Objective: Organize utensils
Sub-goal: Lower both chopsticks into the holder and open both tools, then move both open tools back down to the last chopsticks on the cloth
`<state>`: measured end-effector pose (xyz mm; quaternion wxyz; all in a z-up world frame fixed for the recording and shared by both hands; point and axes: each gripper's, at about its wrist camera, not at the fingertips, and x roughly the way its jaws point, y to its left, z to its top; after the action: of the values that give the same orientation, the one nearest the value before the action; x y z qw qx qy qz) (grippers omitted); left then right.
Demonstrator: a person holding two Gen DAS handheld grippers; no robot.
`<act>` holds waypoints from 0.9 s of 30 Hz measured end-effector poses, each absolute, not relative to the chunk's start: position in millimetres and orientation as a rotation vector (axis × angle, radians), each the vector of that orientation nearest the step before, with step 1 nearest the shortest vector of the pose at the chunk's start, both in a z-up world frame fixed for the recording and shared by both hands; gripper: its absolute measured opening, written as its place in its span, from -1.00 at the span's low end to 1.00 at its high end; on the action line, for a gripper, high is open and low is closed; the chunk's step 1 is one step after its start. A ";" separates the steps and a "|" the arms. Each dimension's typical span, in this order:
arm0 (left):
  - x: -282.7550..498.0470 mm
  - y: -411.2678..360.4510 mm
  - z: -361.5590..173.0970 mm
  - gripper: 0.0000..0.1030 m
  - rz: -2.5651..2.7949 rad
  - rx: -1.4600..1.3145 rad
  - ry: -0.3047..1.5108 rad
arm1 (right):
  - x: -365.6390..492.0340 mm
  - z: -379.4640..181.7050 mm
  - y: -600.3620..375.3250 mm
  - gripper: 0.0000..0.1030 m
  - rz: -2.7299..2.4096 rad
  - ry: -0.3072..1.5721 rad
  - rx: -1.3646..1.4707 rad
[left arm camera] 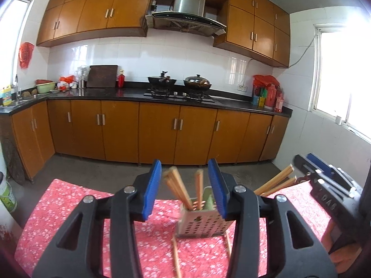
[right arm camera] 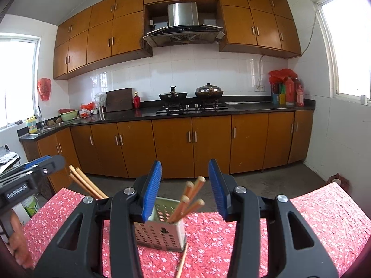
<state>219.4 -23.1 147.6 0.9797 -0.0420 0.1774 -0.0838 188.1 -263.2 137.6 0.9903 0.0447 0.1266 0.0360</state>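
While both tools hang back from the work: left gripper (left arm camera: 184,190) jaws apart, nothing between pads. Right gripper (right arm camera: 184,191) likewise spread and empty. Holder (left arm camera: 201,221) upright on red floral cloth (left arm camera: 69,208), perforated, probably thin metal or plastic; several chopsticks (left arm camera: 178,185) standing in it, tips fanned outward. Loose chopstick (left arm camera: 176,259) flat on cloth at holder's near side, a second (left arm camera: 228,243) just right of it; one loose stick (right arm camera: 182,263) also seen from right wrist. Judged: sticks light, stiff, smooth, round-edged, prone to roll or pivot in a pinch. Best taken across mid-length, pads square to the shaft. Holder looks light and tippable; avoid knocking rim when dropping sticks in.
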 end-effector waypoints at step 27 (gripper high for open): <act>153.7 36.5 -32.3 0.10 0.046 0.007 0.687 | 145.5 -57.6 -229.5 -0.11 0.139 0.799 0.190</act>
<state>153.7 36.5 -32.3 0.9412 0.0032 0.3370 0.0226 145.5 -229.5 -57.6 0.9146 0.0925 0.3879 0.0675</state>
